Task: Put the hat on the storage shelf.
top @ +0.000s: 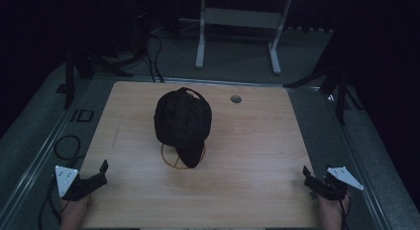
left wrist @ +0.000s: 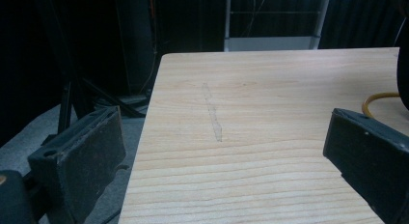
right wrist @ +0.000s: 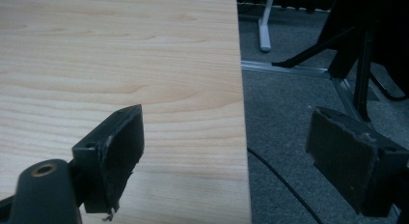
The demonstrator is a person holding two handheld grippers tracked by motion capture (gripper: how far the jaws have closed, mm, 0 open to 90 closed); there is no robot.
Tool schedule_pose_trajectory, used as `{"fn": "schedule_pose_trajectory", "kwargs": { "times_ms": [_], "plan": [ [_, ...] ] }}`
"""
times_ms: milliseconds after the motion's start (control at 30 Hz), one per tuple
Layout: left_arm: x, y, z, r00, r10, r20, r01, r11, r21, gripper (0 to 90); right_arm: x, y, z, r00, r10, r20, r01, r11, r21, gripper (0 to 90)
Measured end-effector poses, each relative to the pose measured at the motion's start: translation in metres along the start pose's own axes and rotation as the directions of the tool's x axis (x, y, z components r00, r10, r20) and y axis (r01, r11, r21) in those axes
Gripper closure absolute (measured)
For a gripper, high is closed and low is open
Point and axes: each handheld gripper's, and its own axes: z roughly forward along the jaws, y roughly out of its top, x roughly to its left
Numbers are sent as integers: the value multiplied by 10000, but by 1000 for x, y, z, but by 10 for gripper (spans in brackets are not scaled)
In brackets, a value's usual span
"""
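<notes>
Resting on a wire ring stand [top: 171, 160], rounded black fabric cap [top: 182, 121]; both claws [top: 103, 169] [top: 306, 173] spread wide, empty.

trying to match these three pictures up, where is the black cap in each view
High view: the black cap sits mid-table on a wooden ring, between the two claws.
Left gripper view: a dark sliver at the right edge, above the ring's arc.
Right gripper view: not in it.
Shared landmark: the light wooden table.
</notes>
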Motion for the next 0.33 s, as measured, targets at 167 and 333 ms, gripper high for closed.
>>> {"fn": "schedule_pose_trajectory", "kwargs": {
  "times_ms": [167,333],
  "plan": [
    [0,0,0,10000,-43,-18,43,10000,-8,15,-2,-1,0,10000,79,46,-79,10000,44,134],
    [0,0,0,10000,-52,-19,52,10000,-5,15,-2,-1,1,10000,53,37,-53,10000,84,135]
  ]
}}
